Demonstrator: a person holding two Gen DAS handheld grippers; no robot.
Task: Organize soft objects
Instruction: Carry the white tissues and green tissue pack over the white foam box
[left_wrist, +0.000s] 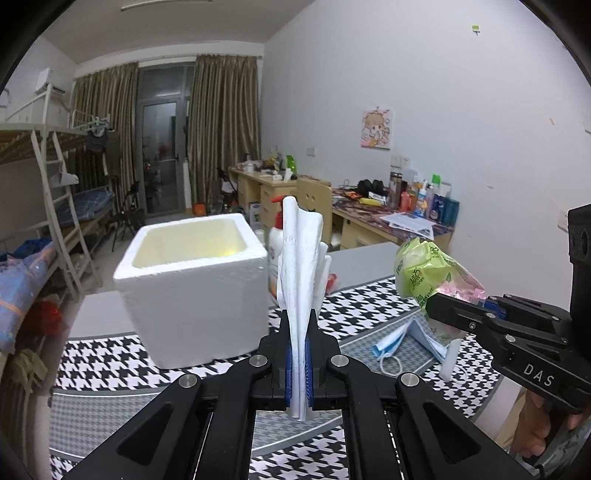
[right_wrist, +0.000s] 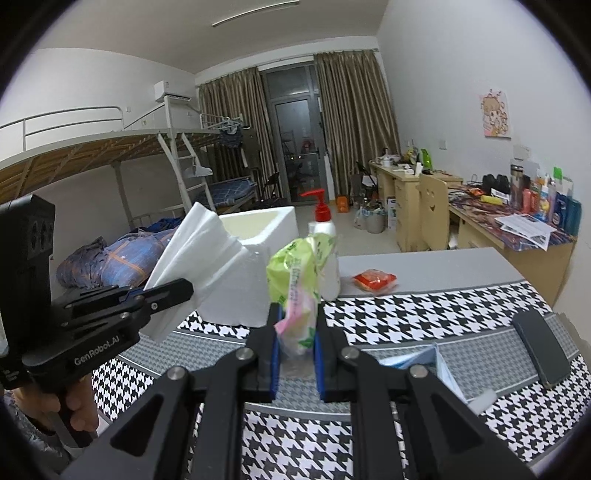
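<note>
The left tool (left_wrist: 299, 354) pinched a tissue wad (left_wrist: 301, 266) and the right tool (right_wrist: 295, 350) clamped a green pack (right_wrist: 299, 273) – both above the bench (right_wrist: 424, 266), near the foam box (left_wrist: 192, 280). Thin grips risked dropping either short of it.

One white square foam box (left_wrist: 192, 291) stands on the houndstooth-patterned tabletop (right_wrist: 424, 314). One white pump bottle with a red top (right_wrist: 325, 236) is there, and one small red packet (right_wrist: 373, 280). One folded white stack of tissues (left_wrist: 301, 273), one crinkled green-and-pink plastic tissue pack (right_wrist: 295, 288), one blue-and-white face mask (left_wrist: 388, 347), and one flat dark phone (right_wrist: 541, 347). Two black handheld grippers, one (left_wrist: 298, 354) and another (right_wrist: 295, 343).
</note>
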